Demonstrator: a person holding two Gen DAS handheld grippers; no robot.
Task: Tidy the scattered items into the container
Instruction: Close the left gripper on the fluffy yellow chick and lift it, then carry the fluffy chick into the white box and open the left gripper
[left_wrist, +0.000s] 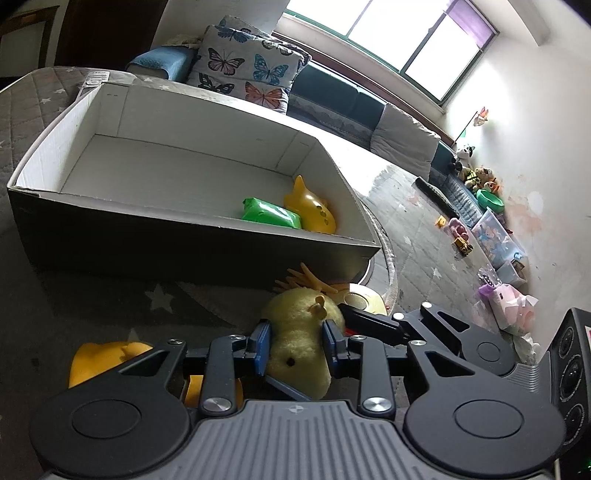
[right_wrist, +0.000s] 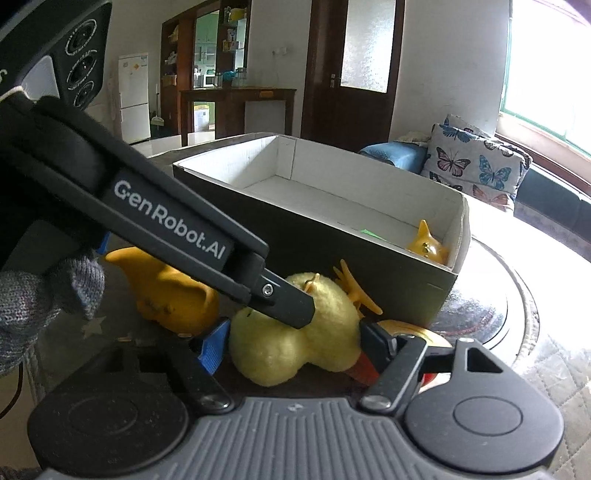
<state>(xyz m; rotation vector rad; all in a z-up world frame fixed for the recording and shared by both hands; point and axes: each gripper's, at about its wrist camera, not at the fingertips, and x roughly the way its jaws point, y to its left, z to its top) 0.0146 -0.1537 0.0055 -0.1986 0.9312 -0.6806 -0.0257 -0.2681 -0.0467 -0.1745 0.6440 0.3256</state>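
Observation:
A yellow plush duck (left_wrist: 299, 332) lies on the dark star mat in front of the cardboard box (left_wrist: 184, 236). My left gripper (left_wrist: 297, 341) is shut on the plush duck, blue pads pressing its sides. In the right wrist view the plush duck (right_wrist: 295, 343) sits between the wide-open fingers of my right gripper (right_wrist: 291, 350), with the left gripper's finger (right_wrist: 280, 299) lying across it. The box (right_wrist: 332, 236) holds a green packet (left_wrist: 271, 214) and a yellow rubber toy (left_wrist: 312, 206). Another yellow rubber toy (right_wrist: 166, 288) lies left of the duck.
A yellow disc (left_wrist: 364, 299) and orange plastic feet (left_wrist: 310, 280) lie beside the duck against the box. A butterfly pillow (left_wrist: 243, 70) and sofa stand behind. Toys and bins (left_wrist: 495, 236) line the wall on the floor.

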